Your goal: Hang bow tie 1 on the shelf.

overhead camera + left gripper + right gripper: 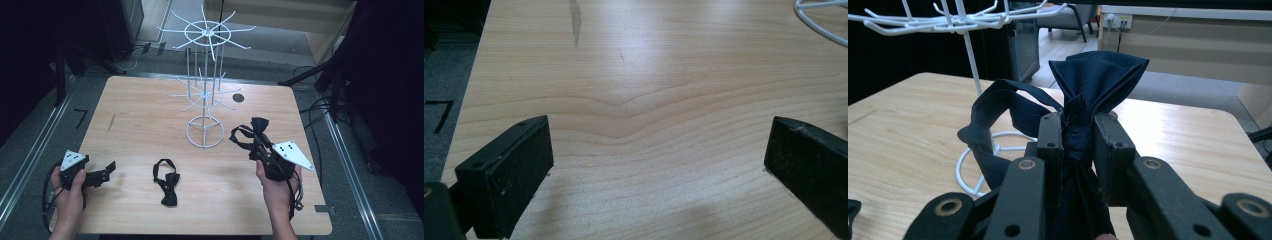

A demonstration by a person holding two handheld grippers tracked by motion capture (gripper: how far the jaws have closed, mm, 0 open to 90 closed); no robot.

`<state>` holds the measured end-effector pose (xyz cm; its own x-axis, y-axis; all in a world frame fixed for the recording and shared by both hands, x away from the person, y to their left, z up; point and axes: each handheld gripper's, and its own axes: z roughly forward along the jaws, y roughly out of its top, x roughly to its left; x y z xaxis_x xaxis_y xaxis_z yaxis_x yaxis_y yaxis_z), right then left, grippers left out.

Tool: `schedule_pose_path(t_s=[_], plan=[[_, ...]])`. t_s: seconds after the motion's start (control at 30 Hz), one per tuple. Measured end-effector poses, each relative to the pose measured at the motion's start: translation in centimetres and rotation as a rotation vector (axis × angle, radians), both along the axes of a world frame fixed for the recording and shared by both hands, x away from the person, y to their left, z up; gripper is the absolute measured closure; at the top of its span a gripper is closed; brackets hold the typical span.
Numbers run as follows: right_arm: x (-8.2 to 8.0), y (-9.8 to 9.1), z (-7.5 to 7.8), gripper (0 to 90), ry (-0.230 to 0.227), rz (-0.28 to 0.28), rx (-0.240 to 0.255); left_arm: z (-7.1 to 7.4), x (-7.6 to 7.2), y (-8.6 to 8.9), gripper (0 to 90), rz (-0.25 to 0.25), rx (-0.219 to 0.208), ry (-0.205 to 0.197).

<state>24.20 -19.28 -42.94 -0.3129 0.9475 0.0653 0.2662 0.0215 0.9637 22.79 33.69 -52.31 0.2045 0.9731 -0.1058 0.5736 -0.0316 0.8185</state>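
- Pale wood spreads under the high view: on the table [135, 125], the right gripper [256, 145] holds a dark bow tie [257, 126] aloft by its knot, wings upright, strap looping away toward the white wire rack [205, 95]. The rack stands ahead and to the left of those fingers, nearer the right hand [275, 187] than the left. A second bow tie [167, 182] lies flat between the hands, long axis running roughly away from the person, to the right of the left gripper [102, 175].
- Left gripper view: both jaws stand wide apart over bare wood, nothing between them; a curve of the rack's base ring [819, 22] shows far ahead at upper right. Neither tie appears here.
- Right gripper view: jaws are clamped on the held tie's knot [1075, 130], fabric fanning above the fingertips. The rack's hooked arms [953, 17] sit higher, up and left, so hanging the strap likely means lifting toward them.
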Motion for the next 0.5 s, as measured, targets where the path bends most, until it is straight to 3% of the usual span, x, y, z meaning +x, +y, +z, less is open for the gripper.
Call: schedule_pose_path(t_s=[0.3, 0.5], plan=[[0.2, 0.2, 0.4, 76.4, -0.007, 0.013, 0.004, 0.0, 0.0, 0.0, 0.0, -0.002, 0.002, 0.002], [0.3, 0.2, 1.2, 76.4, -0.035, 0.007, 0.024, 0.0, 0.0, 0.0, 0.0, -0.001, 0.002, 0.001]])
